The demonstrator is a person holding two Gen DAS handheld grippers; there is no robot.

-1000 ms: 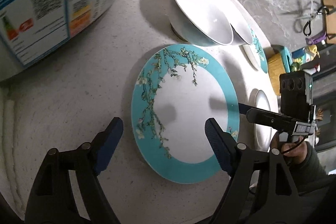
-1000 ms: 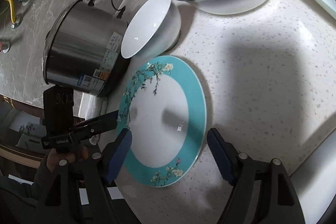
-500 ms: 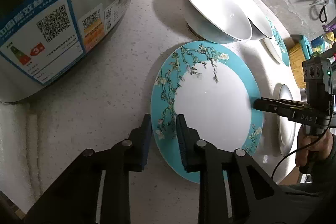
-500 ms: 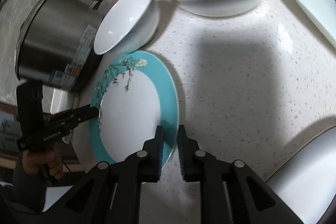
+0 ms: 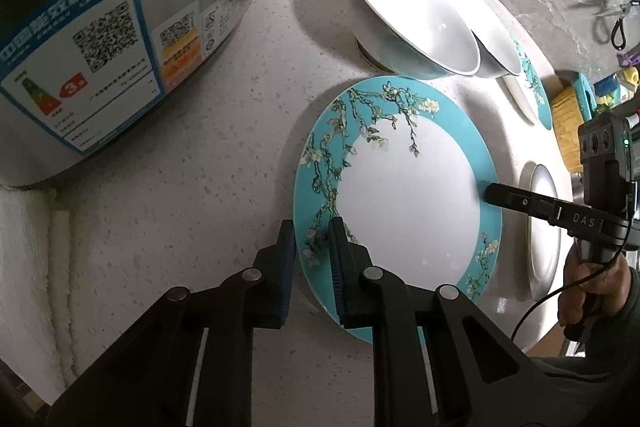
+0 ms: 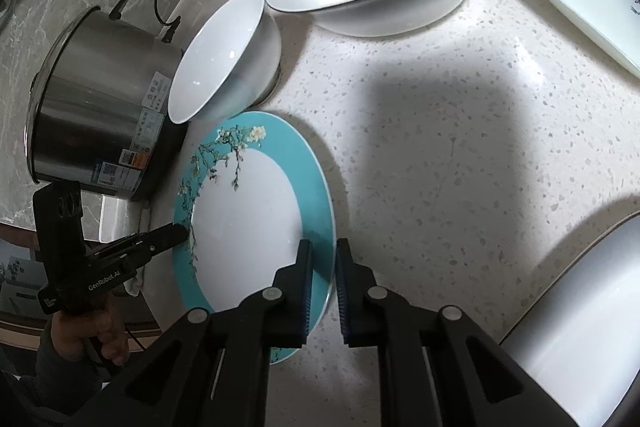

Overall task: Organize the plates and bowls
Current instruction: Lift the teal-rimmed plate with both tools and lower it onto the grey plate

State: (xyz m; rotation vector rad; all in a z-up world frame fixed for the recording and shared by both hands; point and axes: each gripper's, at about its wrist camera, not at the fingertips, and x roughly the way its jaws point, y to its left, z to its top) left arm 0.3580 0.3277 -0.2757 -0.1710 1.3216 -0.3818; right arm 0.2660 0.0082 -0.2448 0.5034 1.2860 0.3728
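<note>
Both the left tool (image 5: 312, 251) and right tool (image 6: 320, 267) pinch opposite rims of the teal plate (image 5: 404, 195).

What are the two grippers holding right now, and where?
Both pinch the teal blossom plate by its rim, on opposite sides: left gripper at the branch-painted edge, right gripper across from it.

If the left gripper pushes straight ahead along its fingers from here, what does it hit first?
The left gripper already straddles the rim of the teal blossom plate, so that plate comes first. Past it, roughly in line, sits the tilted white bowl; depth is hard to judge through the fisheye.
</note>
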